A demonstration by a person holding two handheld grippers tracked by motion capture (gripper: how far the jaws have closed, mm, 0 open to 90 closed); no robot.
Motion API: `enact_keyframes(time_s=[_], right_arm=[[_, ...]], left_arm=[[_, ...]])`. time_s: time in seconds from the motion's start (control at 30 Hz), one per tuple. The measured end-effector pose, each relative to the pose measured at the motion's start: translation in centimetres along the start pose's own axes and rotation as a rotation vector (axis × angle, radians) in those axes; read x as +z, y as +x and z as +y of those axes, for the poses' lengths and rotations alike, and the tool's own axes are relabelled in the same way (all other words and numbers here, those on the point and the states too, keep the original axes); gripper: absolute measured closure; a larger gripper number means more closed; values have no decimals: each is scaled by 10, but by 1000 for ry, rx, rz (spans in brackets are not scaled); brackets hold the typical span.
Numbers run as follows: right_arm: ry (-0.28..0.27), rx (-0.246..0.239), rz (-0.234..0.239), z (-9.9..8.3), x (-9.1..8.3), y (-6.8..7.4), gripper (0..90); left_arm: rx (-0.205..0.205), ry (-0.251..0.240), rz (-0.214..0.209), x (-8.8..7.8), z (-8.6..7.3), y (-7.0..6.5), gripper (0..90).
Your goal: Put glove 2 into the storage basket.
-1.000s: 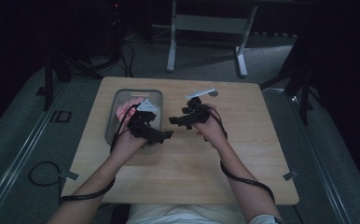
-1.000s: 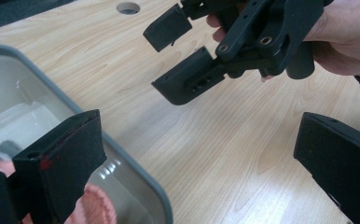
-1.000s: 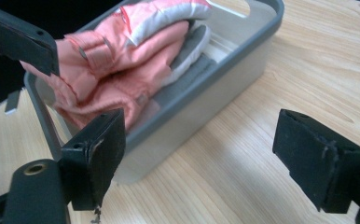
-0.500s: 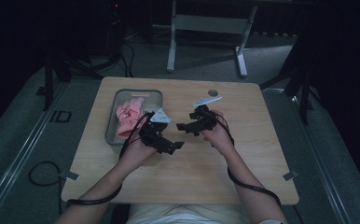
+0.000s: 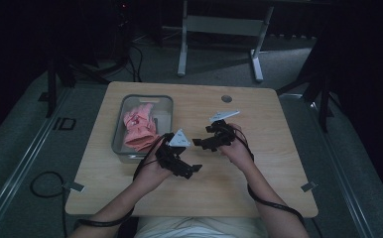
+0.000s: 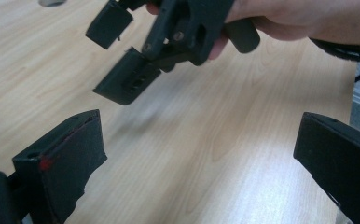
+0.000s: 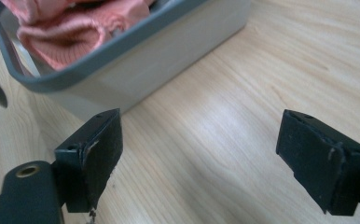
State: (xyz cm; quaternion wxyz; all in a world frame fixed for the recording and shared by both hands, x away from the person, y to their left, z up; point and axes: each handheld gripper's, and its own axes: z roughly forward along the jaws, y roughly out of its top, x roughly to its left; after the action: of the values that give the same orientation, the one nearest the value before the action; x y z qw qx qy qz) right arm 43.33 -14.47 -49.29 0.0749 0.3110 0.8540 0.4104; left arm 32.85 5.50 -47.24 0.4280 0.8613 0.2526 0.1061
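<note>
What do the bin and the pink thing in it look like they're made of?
Grey bin: probably plastic, with smooth matte walls and a rounded moulded rim. Pink cloth: soft knit fabric, with ribbed, fuzzy folds; it could be a sock or a glove.

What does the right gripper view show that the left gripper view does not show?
The right gripper view alone shows the grey bin with pink cloth inside it. The left gripper view alone shows the right gripper, jaws apart, held in a hand. Both show the bare wooden table between open black jaws holding nothing.
</note>
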Motion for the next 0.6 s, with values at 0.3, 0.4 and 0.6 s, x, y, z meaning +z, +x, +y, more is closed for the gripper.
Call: enact_keyframes(time_s=[0.3, 0.4, 0.6], right_arm=[[18, -11, -11, -18, 1, -3, 141], [21, -11, -19, -25, 0, -4, 141], [23, -9, -21, -36, -3, -4, 142]], left_arm=[[34, -8, -5, 15, -14, -11, 15], [36, -2, -12, 21, -19, -14, 15], [47, 11, -21, 28, -29, -19, 15]])
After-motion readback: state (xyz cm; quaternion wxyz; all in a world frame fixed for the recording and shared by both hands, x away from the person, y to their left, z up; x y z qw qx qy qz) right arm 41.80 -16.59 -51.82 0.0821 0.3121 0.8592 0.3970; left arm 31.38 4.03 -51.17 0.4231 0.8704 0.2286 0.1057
